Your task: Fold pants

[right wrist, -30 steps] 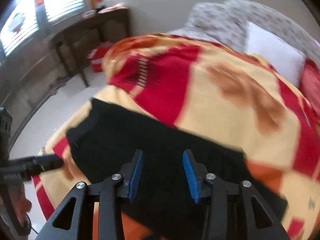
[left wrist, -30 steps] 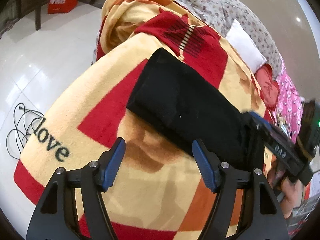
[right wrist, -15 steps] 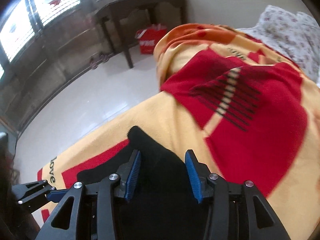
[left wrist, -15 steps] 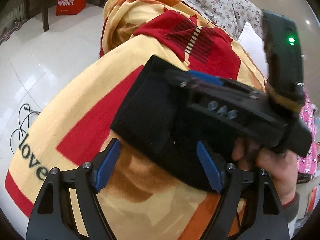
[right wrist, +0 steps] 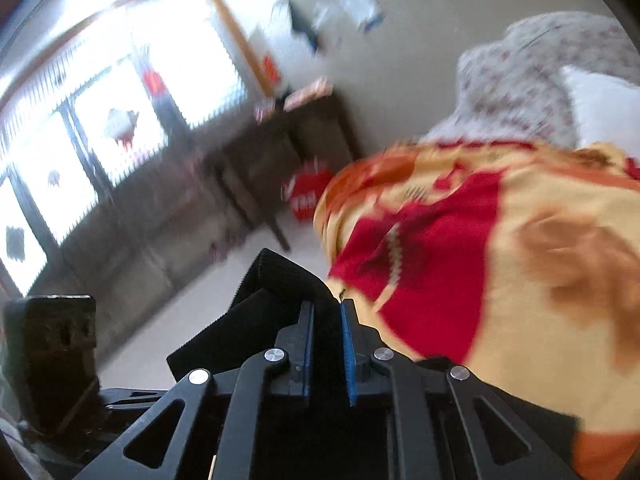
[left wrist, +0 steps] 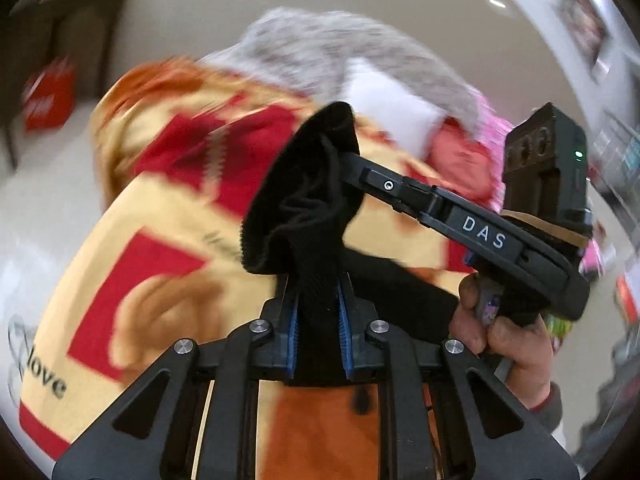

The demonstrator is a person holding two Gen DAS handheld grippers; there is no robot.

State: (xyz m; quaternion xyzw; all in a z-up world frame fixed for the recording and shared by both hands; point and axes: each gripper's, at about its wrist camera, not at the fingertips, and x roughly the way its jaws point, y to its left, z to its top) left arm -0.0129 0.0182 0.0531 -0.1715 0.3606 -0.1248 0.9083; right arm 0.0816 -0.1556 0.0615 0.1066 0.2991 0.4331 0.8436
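- The left gripper (left wrist: 318,322), seen from its own wrist camera, has just closed its blue-padded jaws on a bunched fold of the black pants (left wrist: 308,200), which rise from between the pads above the bed.
- The right gripper (left wrist: 344,160) reaches in from the right of that view, its long black body tilted up to the left and its tip buried in the upper folds of the same black fabric; a person's right hand (left wrist: 508,332) wraps the handle at lower right, a grey cuff at the wrist.
- From the right wrist camera, the right gripper (right wrist: 326,344) has likewise just drawn its jaws in, and they are clamped on a ribbed black edge of the pants (right wrist: 280,284), which stands up just ahead of the pads.
- The rest of the pants trails down onto a yellow, red and orange blanket (left wrist: 168,248) printed with the word "love" (left wrist: 44,374), spread over the bed.
- A floral grey quilt (left wrist: 340,52) and a white pillow (left wrist: 392,108) lie at the bed's far end.
- A red bag (right wrist: 306,196) stands on the pale floor by a dark wooden table (right wrist: 280,136).
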